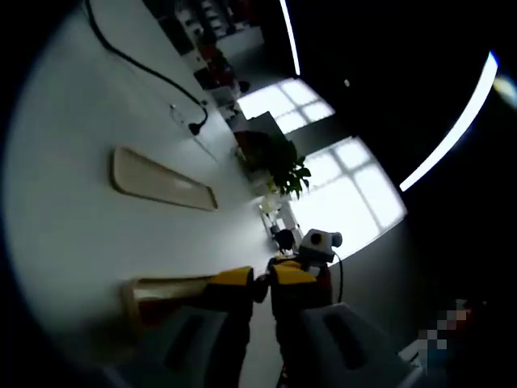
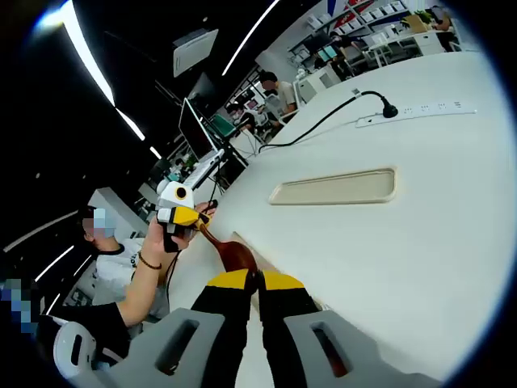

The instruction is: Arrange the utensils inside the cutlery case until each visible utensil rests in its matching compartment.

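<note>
Both grippers sit low at the near edge of a white table [image 2: 420,242], close together. In the right gripper view the right gripper [image 2: 258,281] has its yellow-tipped jaws pressed together w/ nothing seen between them; just ahead lies a brown wooden spoon [image 2: 234,252], bowl toward the jaws, handle running to the left gripper [image 2: 184,217], held in a person's hand [image 2: 157,242]. Looks like that one pinches the handle end, but it's too small to be sure. In the left gripper view the left gripper [image 1: 262,279] shows jaws near-closed over a tan piece [image 1: 166,293], prob. the case part or spoon; can't tell whether it's gripped. The cutlery case tray [image 2: 335,187], a long shallow beige compartment, lies well apart, mid-table, near a black cable [image 2: 323,121] and power strip [image 2: 416,113]. Risks, as I judge: spoon sits right at the table edge, so a loose pinch or a nudge from the right jaws could tip it off; long carry to the tray could let it swing or land askew.
</note>
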